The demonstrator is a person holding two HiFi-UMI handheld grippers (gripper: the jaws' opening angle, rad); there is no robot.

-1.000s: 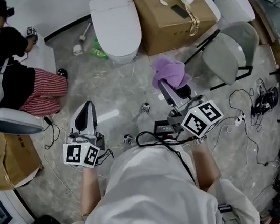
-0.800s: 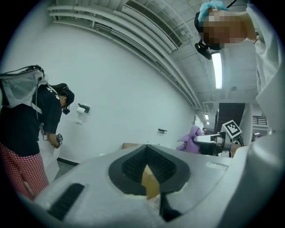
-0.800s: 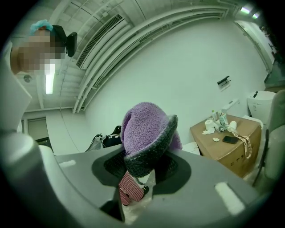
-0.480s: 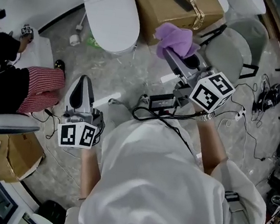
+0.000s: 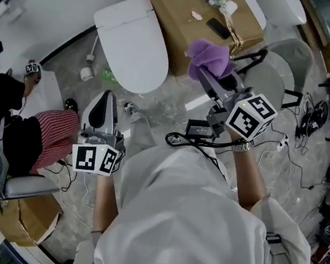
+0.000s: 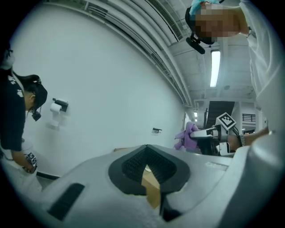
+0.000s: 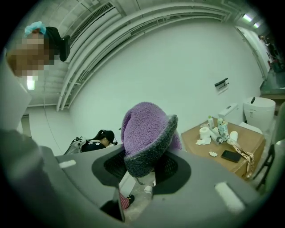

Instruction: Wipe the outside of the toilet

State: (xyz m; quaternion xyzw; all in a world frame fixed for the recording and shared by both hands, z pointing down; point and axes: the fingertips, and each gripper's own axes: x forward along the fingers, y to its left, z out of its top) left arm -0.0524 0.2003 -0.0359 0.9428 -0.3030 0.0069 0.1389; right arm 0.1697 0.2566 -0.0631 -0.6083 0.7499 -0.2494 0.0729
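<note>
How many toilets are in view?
2: one toilet, lid closed, left of the cardboard box; a second toilet beyond the box's right end, partly cut off. More may be hidden.

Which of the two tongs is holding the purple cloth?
The right tongs, shut on the purple cloth; the left tongs hold nothing.

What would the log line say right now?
left gripper: shut, empty | right gripper: shut on cloth | toilet: no contact
</note>
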